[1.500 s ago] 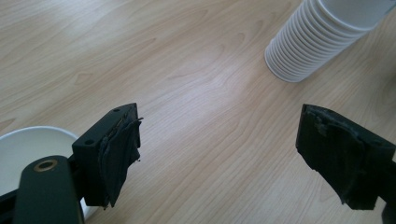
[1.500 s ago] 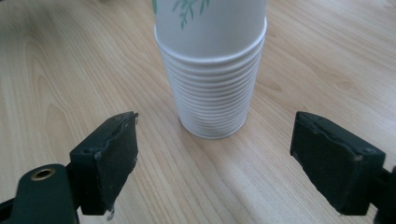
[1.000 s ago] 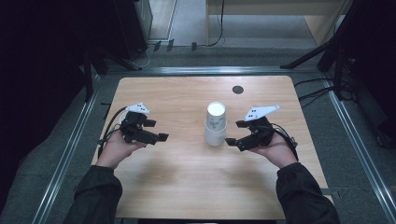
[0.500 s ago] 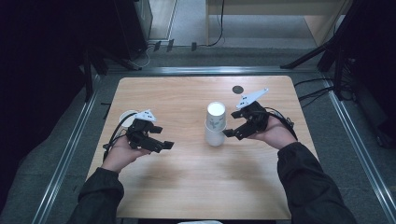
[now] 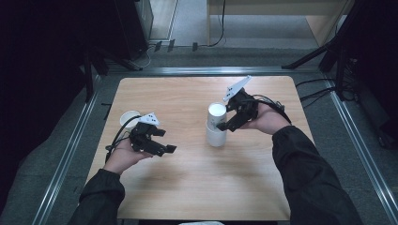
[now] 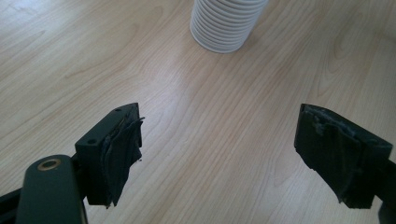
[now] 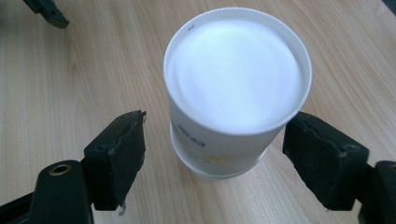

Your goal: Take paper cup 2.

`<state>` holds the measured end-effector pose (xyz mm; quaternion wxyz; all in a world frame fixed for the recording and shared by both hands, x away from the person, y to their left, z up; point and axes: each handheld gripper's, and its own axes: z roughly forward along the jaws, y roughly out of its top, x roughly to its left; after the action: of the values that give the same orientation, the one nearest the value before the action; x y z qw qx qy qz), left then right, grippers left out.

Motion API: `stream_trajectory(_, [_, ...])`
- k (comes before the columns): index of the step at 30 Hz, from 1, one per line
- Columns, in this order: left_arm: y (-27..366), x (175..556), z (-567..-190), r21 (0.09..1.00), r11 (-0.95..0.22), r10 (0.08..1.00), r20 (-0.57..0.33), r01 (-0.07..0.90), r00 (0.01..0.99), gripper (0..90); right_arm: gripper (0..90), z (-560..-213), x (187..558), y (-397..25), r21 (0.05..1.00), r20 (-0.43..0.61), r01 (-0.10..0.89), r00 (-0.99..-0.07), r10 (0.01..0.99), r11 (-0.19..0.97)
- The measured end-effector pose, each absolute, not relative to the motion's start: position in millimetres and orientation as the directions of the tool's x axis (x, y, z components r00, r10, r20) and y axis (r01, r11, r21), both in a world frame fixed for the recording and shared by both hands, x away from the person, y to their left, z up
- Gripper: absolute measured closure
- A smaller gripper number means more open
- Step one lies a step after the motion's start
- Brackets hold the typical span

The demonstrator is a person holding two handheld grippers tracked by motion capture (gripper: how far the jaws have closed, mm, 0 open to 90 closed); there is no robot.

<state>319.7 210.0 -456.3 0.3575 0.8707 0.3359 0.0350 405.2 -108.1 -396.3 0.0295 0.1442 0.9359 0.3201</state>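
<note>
Your table [image 5: 187, 187] is a pale wood-grain top, standing on a grey floor with metal rails along both sides and dark stands and cables beyond its far edge; on it, near the middle, stands the stack of white paper cups [image 5: 216, 125], upright, its top cup raised above the ones nested beneath it, and the inside of that top cup shows plain white in the right gripper view, with nothing to be made out in it; a single white cup [image 5: 128, 118] stands near the left edge, just behind your left hand, partly hidden, its contents not readable; your right gripper [image 5: 228, 123] is at the stack's right side, jaws apart with one either side of the top cup, the right-hand pad at or just beside the cup wall, the left one clear of it, not clamped; your left gripper [image 5: 164, 142] is held above bare wood well to the left of the stack, jaws wide apart around nothing, the ribbed base of the stack ahead of them in the left gripper view; since half a second ago your right gripper has closed in on the stack, your left hand has drawn back, and the single cup at the left has come into sight.
</note>
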Motion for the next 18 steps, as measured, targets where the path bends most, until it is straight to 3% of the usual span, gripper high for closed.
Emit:
stream_trajectory(9, [207.4, 318.1, -456.1, 0.649, -0.527, 0.593, -0.181, 0.548, 0.785, 15.3, 22.0, -389.3, 414.2, -85.2, 0.547, 0.016, 0.222, -0.967, 0.255, 0.807])
stream_trajectory(18, [206.7, 317.5, -457.0, 0.648, -0.530, 0.592, -0.179, 0.547, 0.786, 15.3, 31.8, -383.5, 422.5, -80.2, 0.521, 0.037, 0.245, -0.964, 0.265, 0.817])
